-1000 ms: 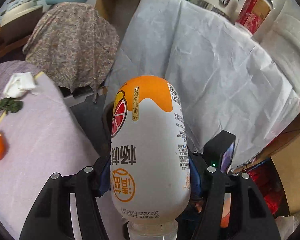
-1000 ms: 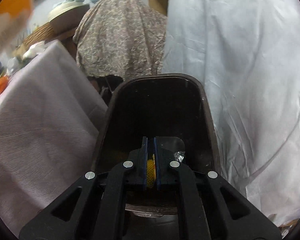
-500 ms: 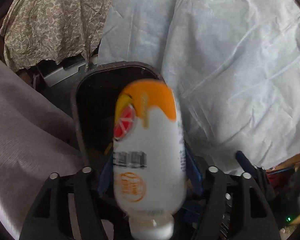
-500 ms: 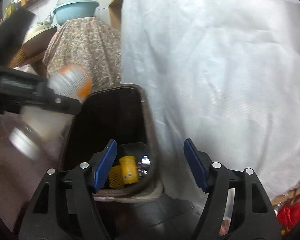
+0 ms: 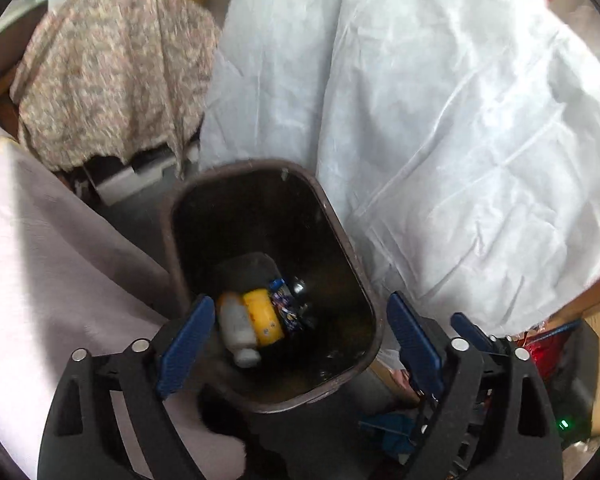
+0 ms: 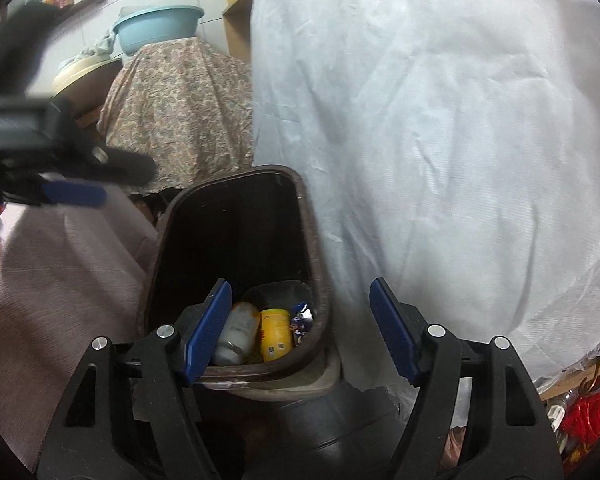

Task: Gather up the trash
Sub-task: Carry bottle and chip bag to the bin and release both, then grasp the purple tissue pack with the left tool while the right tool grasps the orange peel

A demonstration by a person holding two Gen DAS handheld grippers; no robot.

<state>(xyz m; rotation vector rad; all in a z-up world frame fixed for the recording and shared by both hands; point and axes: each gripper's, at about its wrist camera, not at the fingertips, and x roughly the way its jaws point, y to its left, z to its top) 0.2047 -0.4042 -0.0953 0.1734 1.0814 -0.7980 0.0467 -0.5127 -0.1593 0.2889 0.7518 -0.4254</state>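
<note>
Bottle (image 5: pixel 238 326) released: half a second ago your left tool (image 5: pixel 300 330) gripped it; now it lies in the brown bin (image 5: pixel 364 280) beside a yellow can (image 5: pixel 265 318). Both tools, right tool (image 6: pixel 300 328) included, gape empty above the bin, ready for more trash.

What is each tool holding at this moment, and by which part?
Nothing. The left tool and right tool are both open and bare above the bin; the bottle lies inside it.

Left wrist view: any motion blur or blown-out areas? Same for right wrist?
Left wrist: soft smear throughout, white sheet glaring, bin interior dark. Right wrist: left gripper streaked with blur at the frame edge, bottle readable.
</note>
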